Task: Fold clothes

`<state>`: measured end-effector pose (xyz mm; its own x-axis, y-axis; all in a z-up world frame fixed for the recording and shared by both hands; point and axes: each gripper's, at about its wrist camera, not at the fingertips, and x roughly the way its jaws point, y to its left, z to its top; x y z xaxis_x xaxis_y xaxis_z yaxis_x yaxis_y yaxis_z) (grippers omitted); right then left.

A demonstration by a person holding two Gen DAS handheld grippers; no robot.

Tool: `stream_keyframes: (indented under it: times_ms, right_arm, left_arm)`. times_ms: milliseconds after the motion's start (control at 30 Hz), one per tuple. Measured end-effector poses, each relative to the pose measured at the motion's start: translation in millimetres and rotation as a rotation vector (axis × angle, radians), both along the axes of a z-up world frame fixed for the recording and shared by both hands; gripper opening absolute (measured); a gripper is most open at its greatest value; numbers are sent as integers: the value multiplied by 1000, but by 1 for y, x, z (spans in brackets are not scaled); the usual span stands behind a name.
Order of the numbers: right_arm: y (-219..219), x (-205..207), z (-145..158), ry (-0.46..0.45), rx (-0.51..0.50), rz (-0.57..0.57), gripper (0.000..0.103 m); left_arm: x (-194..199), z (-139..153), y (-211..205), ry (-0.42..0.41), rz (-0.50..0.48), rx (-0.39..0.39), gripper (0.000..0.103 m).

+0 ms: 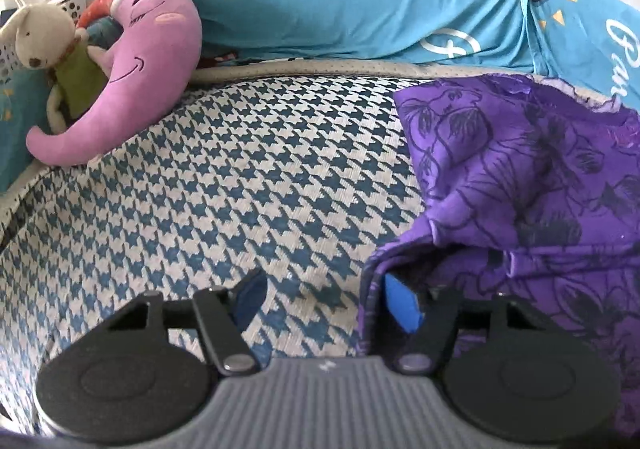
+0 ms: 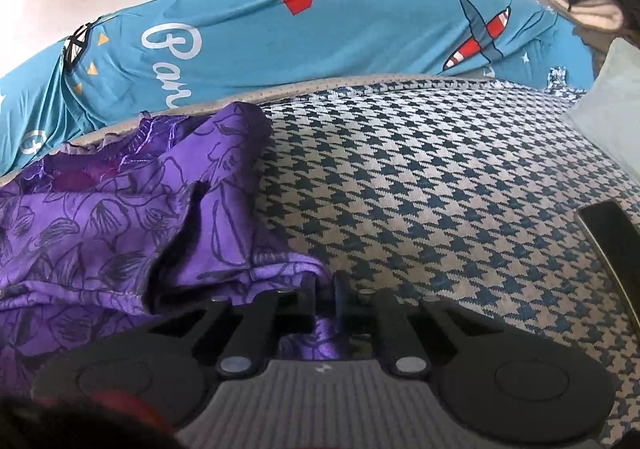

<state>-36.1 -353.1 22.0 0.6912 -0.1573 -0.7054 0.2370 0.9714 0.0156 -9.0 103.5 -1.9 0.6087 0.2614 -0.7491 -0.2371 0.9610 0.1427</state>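
Purple garment point(image 1: 520, 177): lies rumpled on the houndstooth mat point(image 1: 224, 177), toward its far edge, just below the blue bolster point(image 1: 360, 9); it sits between the two grippers.
Far left of the scene: a pink moon cushion point(image 1: 156, 61) and a small plush bunny point(image 1: 40, 33) rest at the mat's corner, well apart from the garment.
Left gripper point(image 1: 324, 301): fingers spread wide, grasping nothing; the blue right-hand pad point(image 1: 402, 305) is just at, perhaps slightly under, the garment's near-left hem, while the other pad is over bare mat.
Garment, centre: bunched, with a raised ridge and deep shadowed creases; no flat panel or straight fold line shows.
Right gripper point(image 2: 325, 291): fingers pressed together on a gathered strip of the garment's near-right edge, with cloth running back between them toward the camera.
Right of the scene: open houndstooth mat, a dark flat object point(image 2: 612, 233) near its right edge, and a pale cushion point(image 2: 608, 97) beyond.
Progress: judging from the crumpling, the garment is not in a folded state now; one edge is pinched, the other is not.
Left to do: likely flattening and squaring the cloth before any neat fold can hold.
Fabric look: thin, slightly glossy purple with dark outlined leaf-and-flower print; a paler frilled trim shows at its far edge; probably limp and slippery.
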Motion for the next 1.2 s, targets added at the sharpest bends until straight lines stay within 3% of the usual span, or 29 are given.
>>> stream_keyframes:
  times_ms: [167, 233, 300, 433, 633, 733, 1100, 1200]
  right_arm:
    - [-9, -4, 3, 18, 76, -5, 18]
    - [-12, -7, 6, 21, 107, 2, 33]
    - [-14, -11, 11, 18, 129, 12, 38]
    - [-16, -23, 18, 20, 154, 52, 38]
    - [-20, -45, 20, 50, 193, 85, 39]
    - [-21, -55, 15, 79, 186, 90, 39]
    - [-17, -78, 5, 111, 161, 107, 38]
    - [-10, -81, 4, 106, 98, 107, 14]
  left_arm:
    - [5, -1, -2, 7, 19, 26, 73]
    - [2, 2, -3, 8, 11, 23, 77]
    - [-3, 6, -2, 1, 3, -4, 81]
    - [-16, 18, 3, -4, -43, -86, 85]
    - [-38, 26, 8, -6, -104, -125, 86]
    - [-48, 24, 12, 12, -108, -180, 86]
    - [-73, 15, 13, 21, -123, -194, 86]
    - [-74, 13, 14, 24, -121, -197, 83]
